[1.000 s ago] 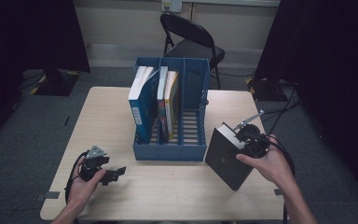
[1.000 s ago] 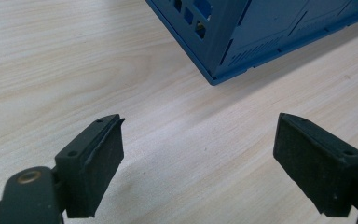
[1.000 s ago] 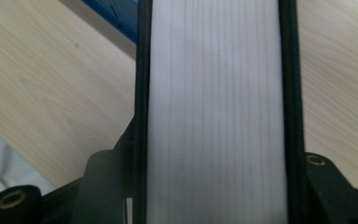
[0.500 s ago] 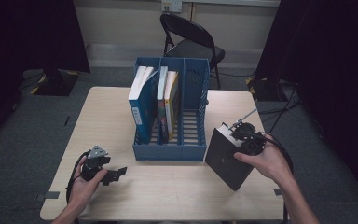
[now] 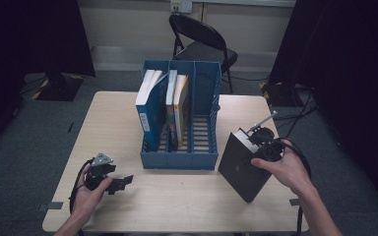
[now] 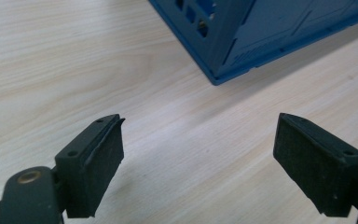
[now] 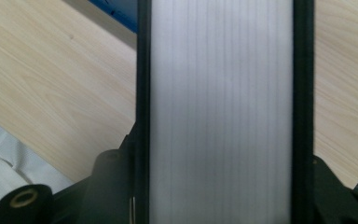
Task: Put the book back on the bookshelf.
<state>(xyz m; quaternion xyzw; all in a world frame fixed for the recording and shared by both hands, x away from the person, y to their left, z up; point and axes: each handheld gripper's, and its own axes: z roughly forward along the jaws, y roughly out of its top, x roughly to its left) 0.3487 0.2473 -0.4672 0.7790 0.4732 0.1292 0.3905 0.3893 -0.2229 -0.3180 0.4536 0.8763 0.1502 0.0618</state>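
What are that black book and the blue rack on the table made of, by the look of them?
The black book seems to have a stiff matte cover, probably board or cloth; its white page edges show fine paper lines. The blue rack looks like moulded plastic: uniform colour, slight sheen, slotted floor and walls. The table looks like pale wood-grain laminate, though it could be veneer.

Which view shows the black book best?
The high view: the whole black book stands tilted on the table, right of the blue rack, with the right tool clamped on its top edge. The right gripper view shows just its white page edge between black covers, close up.
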